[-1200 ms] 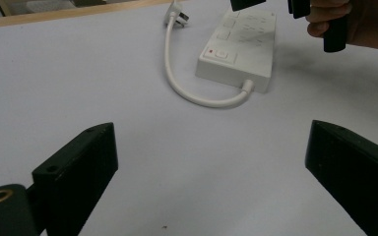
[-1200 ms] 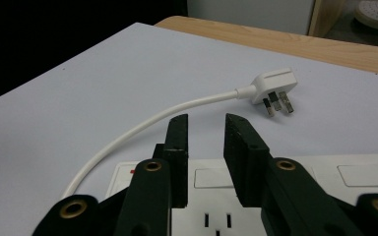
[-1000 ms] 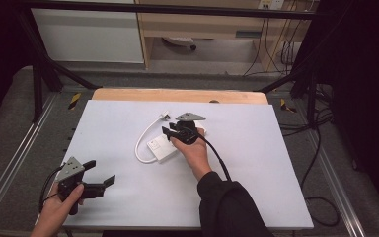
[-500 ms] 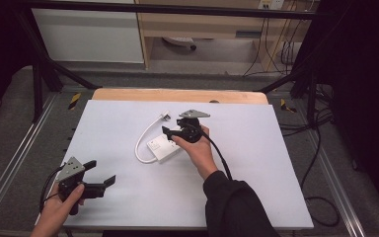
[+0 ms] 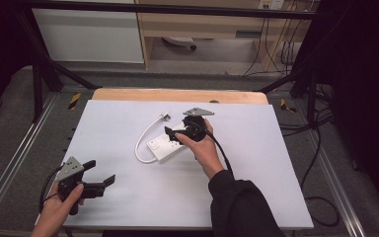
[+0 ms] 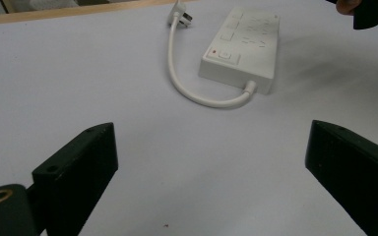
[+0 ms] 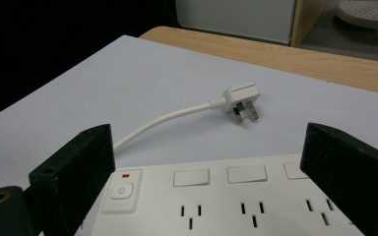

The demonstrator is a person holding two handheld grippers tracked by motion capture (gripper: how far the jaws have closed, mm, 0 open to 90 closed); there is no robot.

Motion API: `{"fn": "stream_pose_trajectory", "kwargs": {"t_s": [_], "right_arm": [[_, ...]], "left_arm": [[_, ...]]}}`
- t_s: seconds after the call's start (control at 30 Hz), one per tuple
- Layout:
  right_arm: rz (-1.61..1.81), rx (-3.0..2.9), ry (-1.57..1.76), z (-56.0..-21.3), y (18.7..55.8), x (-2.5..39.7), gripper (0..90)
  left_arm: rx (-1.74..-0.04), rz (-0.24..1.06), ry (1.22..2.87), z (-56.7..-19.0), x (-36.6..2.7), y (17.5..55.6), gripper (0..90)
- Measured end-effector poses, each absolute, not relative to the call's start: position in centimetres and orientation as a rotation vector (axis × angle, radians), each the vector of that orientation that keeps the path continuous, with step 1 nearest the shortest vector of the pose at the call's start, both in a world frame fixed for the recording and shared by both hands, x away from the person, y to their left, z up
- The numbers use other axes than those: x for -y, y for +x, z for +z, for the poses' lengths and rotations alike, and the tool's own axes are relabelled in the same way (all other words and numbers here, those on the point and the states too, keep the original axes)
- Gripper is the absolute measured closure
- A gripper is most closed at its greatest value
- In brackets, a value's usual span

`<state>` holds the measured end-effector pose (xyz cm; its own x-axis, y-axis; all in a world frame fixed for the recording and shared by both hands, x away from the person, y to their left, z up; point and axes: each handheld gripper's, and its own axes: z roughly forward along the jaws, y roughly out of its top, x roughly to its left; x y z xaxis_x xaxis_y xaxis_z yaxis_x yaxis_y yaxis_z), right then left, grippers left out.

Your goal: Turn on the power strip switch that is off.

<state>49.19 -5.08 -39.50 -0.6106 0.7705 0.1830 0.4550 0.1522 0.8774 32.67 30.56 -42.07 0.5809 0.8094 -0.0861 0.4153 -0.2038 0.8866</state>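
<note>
Power strip (image 5: pixel 167 146) lies beneath right hand-held gripper (image 5: pixel 176 134).

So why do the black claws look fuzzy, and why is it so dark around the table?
In both gripper views the jaws sit too close to the camera, so they blur, while the power strip and its plug stay sharp. In the high view the light falls on the white table; the surroundings are unlit.
</note>
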Motion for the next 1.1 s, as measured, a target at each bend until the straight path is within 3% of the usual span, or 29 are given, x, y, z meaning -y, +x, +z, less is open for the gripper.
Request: {"fn": "stream_pose_trajectory", "kwargs": {"t_s": [1.1], "right_arm": [[1.436, -2.051, 1.098, -35.8, 46.9, 9.8, 7.3]], "left_arm": [[-1.017, 0.501, 1.790, -41.7, -31.0, 32.0, 5.7]]}}
